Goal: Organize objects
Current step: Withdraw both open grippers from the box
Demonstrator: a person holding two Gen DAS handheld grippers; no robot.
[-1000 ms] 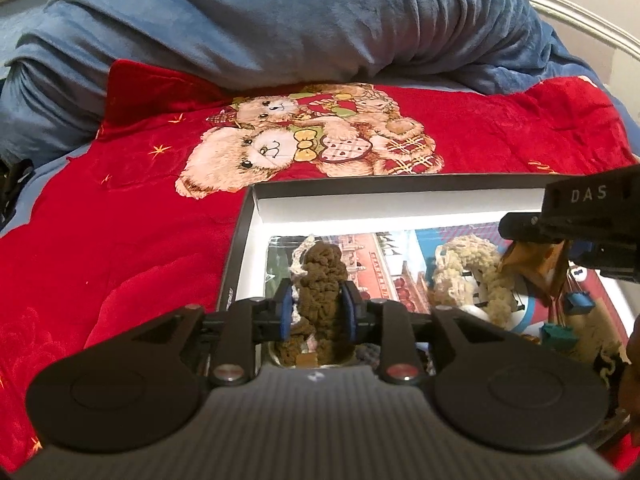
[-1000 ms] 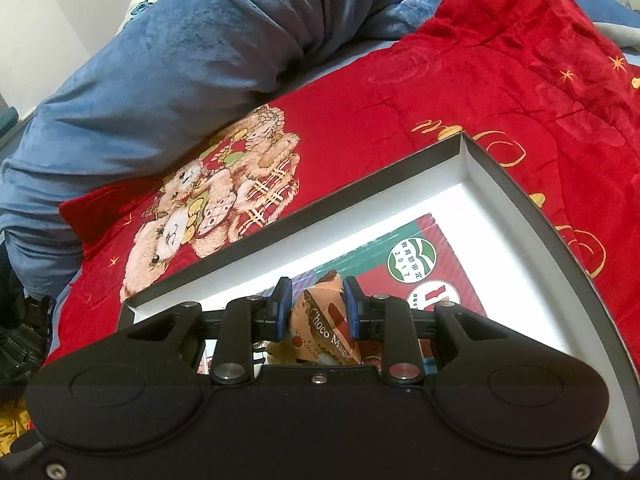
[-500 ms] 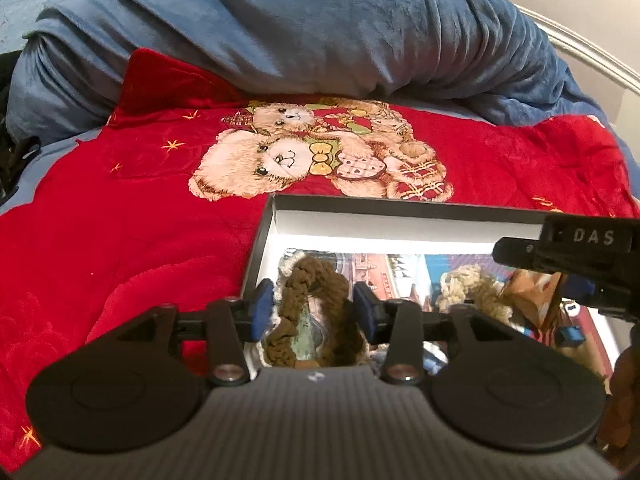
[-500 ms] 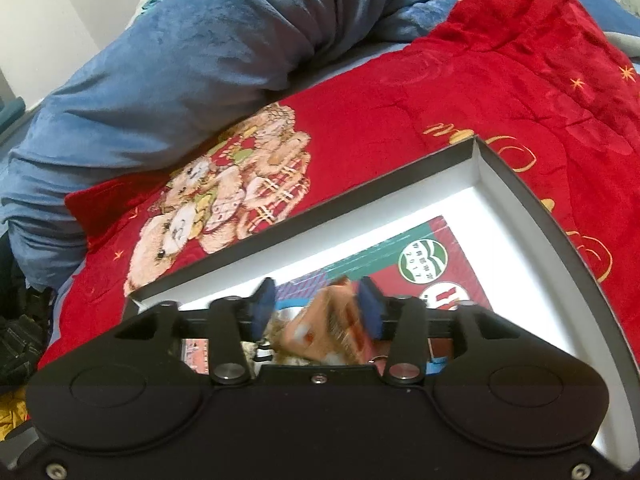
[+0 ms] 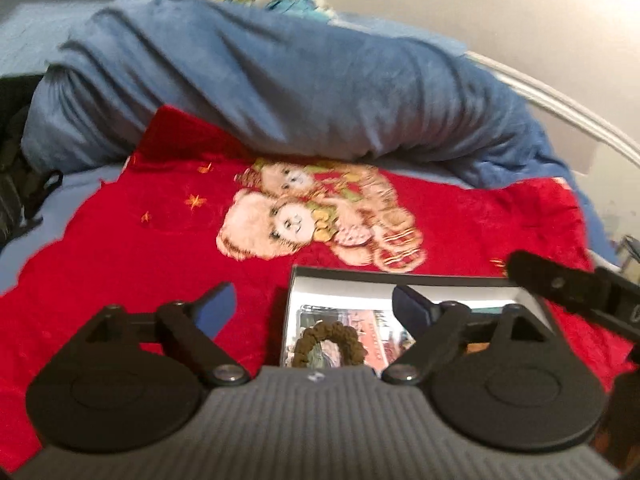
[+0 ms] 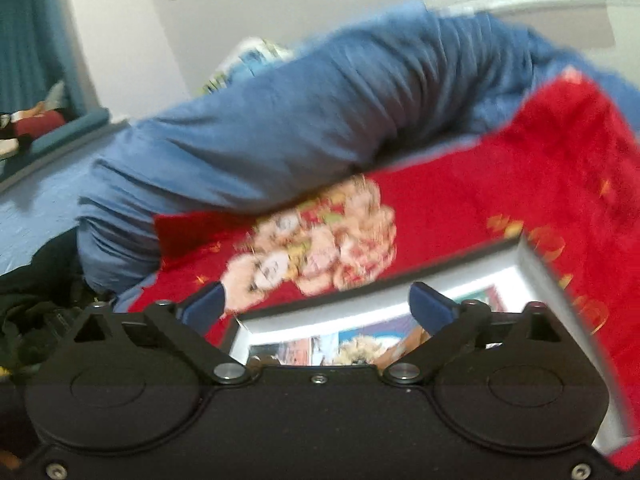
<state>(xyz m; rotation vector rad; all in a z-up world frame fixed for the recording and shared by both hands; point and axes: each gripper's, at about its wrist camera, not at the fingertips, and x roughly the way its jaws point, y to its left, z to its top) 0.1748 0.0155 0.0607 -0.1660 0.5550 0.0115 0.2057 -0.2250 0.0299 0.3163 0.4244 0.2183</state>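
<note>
Beyond the fingers a red plush blanket printed with teddy bears (image 5: 320,220) lies spread over a bed; gold stars dot its left part. Farther out a rumpled blue velour quilt (image 5: 280,88) is heaped across the whole width, with a pale blue sheet (image 5: 24,36) showing to the left of it. A curved white bed rail (image 5: 560,104) runs up on the right. Behind stands a plain pale wall (image 6: 132,32), and far left hangs a teal curtain (image 6: 28,32) above a teal ledge. The light is soft, both views blurred.

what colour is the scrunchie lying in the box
Olive brown scrunchie; clearest in the left wrist view.
</note>
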